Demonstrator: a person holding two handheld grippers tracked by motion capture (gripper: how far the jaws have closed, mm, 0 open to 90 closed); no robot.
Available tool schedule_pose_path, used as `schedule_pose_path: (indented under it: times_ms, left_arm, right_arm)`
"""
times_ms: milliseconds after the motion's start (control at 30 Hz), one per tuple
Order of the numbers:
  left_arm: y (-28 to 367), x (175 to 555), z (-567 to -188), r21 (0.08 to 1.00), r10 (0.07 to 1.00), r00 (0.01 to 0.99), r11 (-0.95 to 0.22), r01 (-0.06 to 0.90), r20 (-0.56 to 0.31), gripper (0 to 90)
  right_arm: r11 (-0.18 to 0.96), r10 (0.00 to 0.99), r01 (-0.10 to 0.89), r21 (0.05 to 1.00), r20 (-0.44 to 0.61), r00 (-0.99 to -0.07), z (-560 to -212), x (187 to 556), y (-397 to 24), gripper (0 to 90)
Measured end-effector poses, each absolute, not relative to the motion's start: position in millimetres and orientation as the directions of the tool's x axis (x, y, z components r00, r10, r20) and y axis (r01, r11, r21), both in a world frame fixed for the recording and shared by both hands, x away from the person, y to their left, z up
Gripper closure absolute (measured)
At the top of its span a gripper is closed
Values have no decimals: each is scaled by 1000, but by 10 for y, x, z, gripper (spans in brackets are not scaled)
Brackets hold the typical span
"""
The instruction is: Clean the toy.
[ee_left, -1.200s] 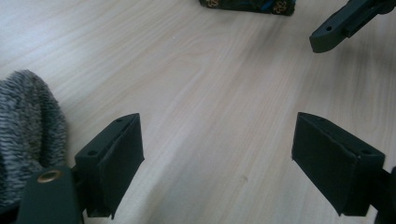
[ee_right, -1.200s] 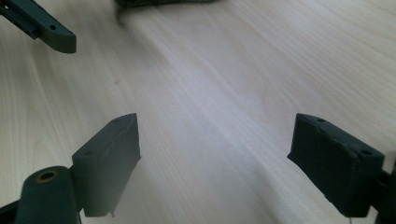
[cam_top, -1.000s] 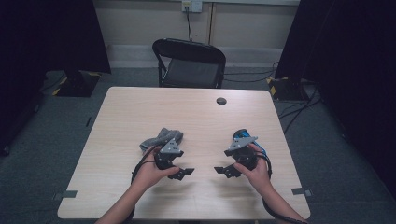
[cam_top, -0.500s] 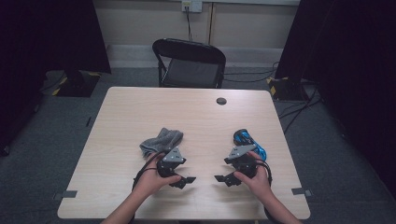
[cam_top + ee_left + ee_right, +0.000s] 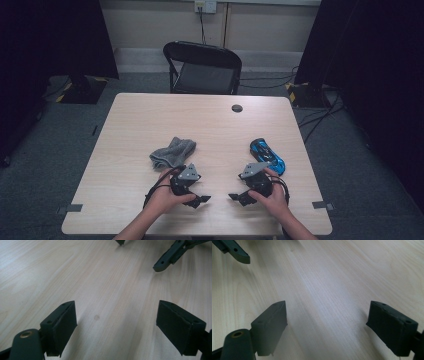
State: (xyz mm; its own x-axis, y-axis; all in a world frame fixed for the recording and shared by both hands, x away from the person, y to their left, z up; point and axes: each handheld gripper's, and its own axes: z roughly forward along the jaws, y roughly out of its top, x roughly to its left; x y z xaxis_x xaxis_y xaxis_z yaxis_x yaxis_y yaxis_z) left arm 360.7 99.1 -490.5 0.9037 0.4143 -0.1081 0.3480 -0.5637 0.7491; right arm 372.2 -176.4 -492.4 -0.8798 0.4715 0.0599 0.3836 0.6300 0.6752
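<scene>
My left gripper (image 5: 200,200) and right gripper (image 5: 236,196) rest low over the near part of the wooden table (image 5: 150,115), tips facing each other with a small gap between them. Both are open with nothing between their jaws. In the left gripper view, the left gripper (image 5: 116,325) frames bare wood, and a jaw of the right gripper (image 5: 167,258) shows at the top right. In the right gripper view, the right gripper (image 5: 327,325) also frames bare wood. A crumpled grey cloth (image 5: 172,152) lies just beyond my left hand. A blue toy car (image 5: 267,154) lies just beyond my right hand.
A black round cable port (image 5: 237,108) sits in the table's far middle. A black folding chair (image 5: 202,67) stands behind the far edge. Cables run over the floor at the right. The table's front edge is close below both hands.
Both hands have drawn back toward the front edge and sunk a little, leaving the cloth and the car farther beyond them. The jaws stand as wide as before.
</scene>
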Motion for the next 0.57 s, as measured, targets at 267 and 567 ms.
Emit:
schedule_pose_path:
  times_ms: [267, 567]
  left_arm:
    - [976, 3583, -4942, 741, 408, 908, -581, 337, -93, 163]
    - [960, 3567, -4993, 723, 381, 923, -621, 303, -60, 162]
  right_arm:
    - [645, 453, 349, 680, 28, -891, -4961, 3676, -1729, 147]
    - [615, 453, 328, 717, 19, -891, -5011, 3639, -1753, 138]
